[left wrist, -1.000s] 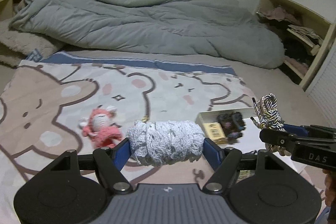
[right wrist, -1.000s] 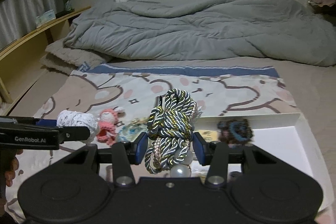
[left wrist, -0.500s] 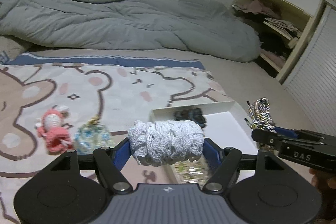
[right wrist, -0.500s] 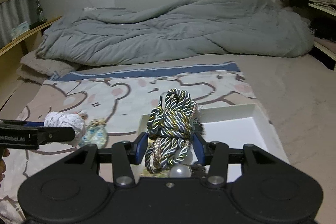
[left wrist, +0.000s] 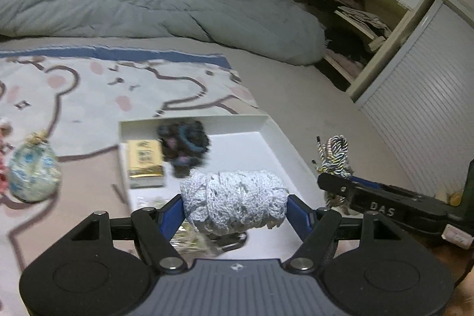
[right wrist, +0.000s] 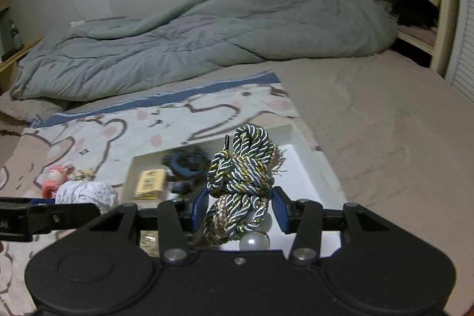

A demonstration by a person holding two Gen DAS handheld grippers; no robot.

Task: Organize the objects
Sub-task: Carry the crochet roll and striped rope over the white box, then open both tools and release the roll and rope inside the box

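My left gripper (left wrist: 235, 205) is shut on a roll of pale blue-white lace (left wrist: 234, 202), held above the near part of a white tray (left wrist: 266, 123). My right gripper (right wrist: 238, 202) is shut on a knotted bundle of dark twisted cord (right wrist: 241, 171) with pearl beads hanging under it, also over the white tray (right wrist: 309, 165). Inside the tray lie a yellow card box (left wrist: 145, 160) and a dark crocheted piece (left wrist: 183, 141). The right gripper (left wrist: 340, 185) shows at the right of the left wrist view; the left gripper with its lace roll (right wrist: 86, 193) shows at the left of the right wrist view.
The tray lies on a bear-print blanket (left wrist: 89, 91) on a bed. A blue-patterned pouch (left wrist: 34, 175) and a pink crochet doll (right wrist: 54, 181) lie left of the tray. A grey duvet (right wrist: 207, 40) is heaped behind. Open shelves (left wrist: 349, 19) and a slatted door stand at the right.
Both grippers have carried their loads rightward from above the blanket to above the tray. The doll and pouch have slid to the left of both views. Neither grip has changed.
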